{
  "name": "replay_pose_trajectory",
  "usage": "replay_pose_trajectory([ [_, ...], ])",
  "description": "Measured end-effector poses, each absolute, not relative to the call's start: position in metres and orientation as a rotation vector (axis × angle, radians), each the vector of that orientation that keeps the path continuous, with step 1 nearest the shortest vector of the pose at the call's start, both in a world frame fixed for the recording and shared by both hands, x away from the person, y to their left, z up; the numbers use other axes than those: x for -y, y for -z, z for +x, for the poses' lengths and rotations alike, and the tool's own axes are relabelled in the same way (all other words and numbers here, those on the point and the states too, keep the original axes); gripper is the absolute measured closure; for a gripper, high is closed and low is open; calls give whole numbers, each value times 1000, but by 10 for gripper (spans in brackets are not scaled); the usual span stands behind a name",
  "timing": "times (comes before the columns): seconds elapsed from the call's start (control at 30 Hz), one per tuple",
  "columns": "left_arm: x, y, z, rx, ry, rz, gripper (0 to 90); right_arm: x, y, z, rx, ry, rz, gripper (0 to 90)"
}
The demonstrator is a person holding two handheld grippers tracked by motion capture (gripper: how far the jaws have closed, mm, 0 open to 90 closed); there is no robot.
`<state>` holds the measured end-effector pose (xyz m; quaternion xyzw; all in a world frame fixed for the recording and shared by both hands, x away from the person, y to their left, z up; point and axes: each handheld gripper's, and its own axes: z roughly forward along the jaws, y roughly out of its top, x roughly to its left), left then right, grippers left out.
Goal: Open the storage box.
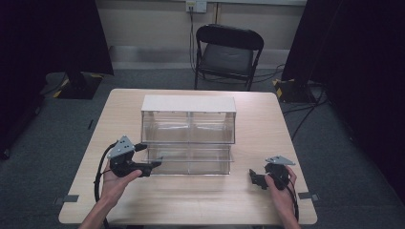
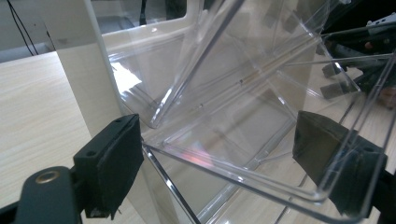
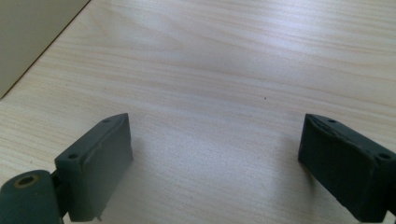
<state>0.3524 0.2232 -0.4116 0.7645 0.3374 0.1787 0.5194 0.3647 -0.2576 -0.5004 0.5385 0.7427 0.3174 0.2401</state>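
A: Where do we stand with the clear bin unit [image 1: 188, 133]?

B: It sits mid-table [image 1: 143, 198], white top to the far side, with two tilt-out bins side by side. Both look swung open toward us, their front lips low at the near edge. Our left gripper [image 1: 154, 165] is at the near left corner of the left-hand bin [image 2: 243, 140].

A: Is it holding the bin?

B: Not yet, by our reading. In the left gripper view our jaws stand wide apart, one outside the white side panel [image 2: 86, 70] and one far across, seen through the plastic. The bin's transparent front rim runs between them, and nothing is pinched.

A: Why come in at that corner?

B: We judge that the rim is the one part thin enough to take between the pads, and the corner is stiff, so a push or lift there should swing the bin on its hinge without flexing the wall.

A: And our right gripper [image 1: 259, 180]?

B: Parked on the near right of the table, well apart from the unit. In its own view the jaws are spread over bare wood, with nothing between them. We think it waits there so it stays clear of the swinging bin, yet near enough to steady the unit if it slides.
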Motion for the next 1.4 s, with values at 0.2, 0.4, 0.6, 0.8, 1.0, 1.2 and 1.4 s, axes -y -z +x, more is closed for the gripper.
replay_pose_trajectory([
  [0.2,-226,409,353,-817,-423,1815,157,258,500,365,-2033,-869,1473,91],
  [0.4,-226,408,353,-817,-421,1807,156,258,500,365,-2033,-869,1474,91],
  [0.6,-225,405,353,-812,-422,1809,156,258,500,365,-2032,-869,1474,91],
  [0.8,-225,405,354,-813,-421,1810,155,258,500,365,-2032,-869,1475,91],
  [1.0,-223,401,354,-801,-427,1819,151,258,500,365,-2034,-868,1474,87],
  [1.2,-224,400,354,-798,-423,1815,151,258,500,365,-2034,-868,1473,87],
  [1.4,-224,399,354,-797,-424,1813,148,258,500,365,-2034,-868,1473,87],
])
